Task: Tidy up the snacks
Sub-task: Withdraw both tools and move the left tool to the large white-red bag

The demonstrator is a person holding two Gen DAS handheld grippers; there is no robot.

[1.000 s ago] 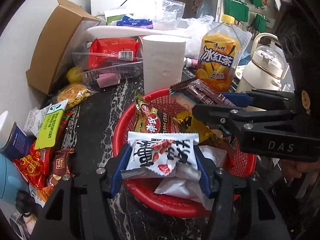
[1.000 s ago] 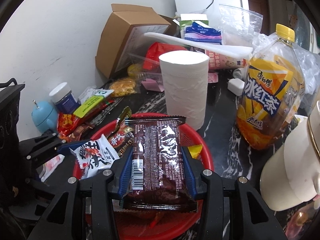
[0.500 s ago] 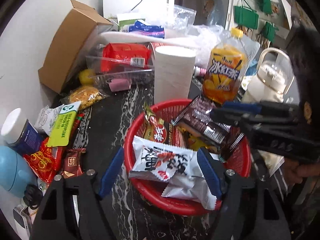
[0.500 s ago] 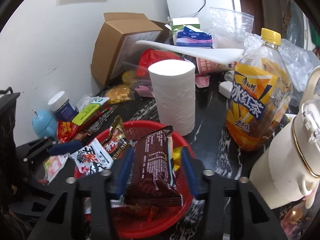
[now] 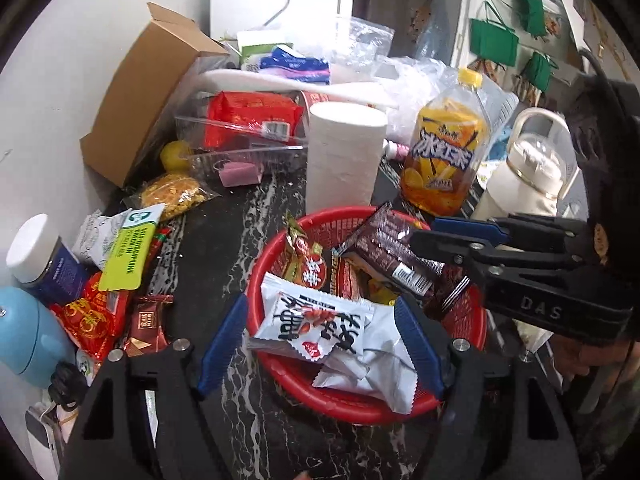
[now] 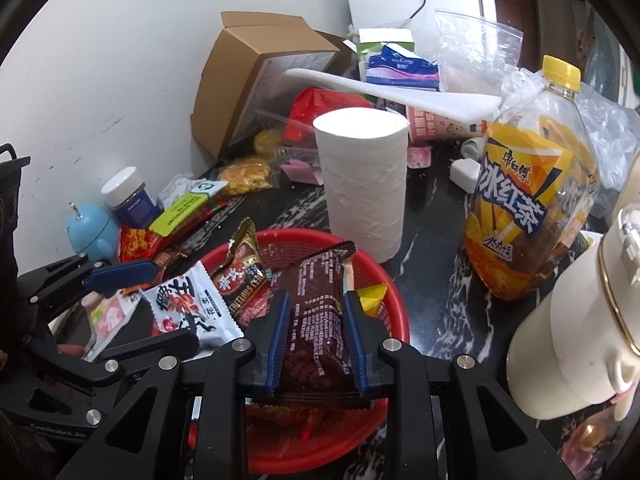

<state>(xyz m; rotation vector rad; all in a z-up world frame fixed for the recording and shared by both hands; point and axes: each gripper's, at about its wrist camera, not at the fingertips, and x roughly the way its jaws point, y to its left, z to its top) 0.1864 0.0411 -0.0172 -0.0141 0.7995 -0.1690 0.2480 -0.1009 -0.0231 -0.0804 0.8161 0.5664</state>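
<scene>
A red mesh basket [image 5: 360, 404] [image 6: 288, 234] on the dark marbled counter holds several snack packets. A white packet with black and red print [image 5: 316, 324] [image 6: 188, 308] lies on the pile at the basket's near edge. My left gripper [image 5: 320, 308] [image 6: 160, 304] hangs open just above it, fingers wide on either side and not touching. My right gripper [image 6: 315, 300] [image 5: 426, 234] is closing its jaws on a brown snack packet [image 6: 316, 320] [image 5: 384, 248]. The blue pads press its sides, and it is tilted over the basket's right half.
Behind the basket stand a white paper roll [image 5: 344, 156], an iced-tea bottle [image 5: 444, 156] and a cream jug [image 5: 528, 176]. Loose snack packets [image 5: 120, 256], a jar and a blue object crowd the left. A cardboard box [image 5: 140, 100] leans on the wall.
My left gripper opened, let the white packet drop onto the pile and rose a little. My right gripper's jaws narrowed onto the brown packet, which now tilts upward.
</scene>
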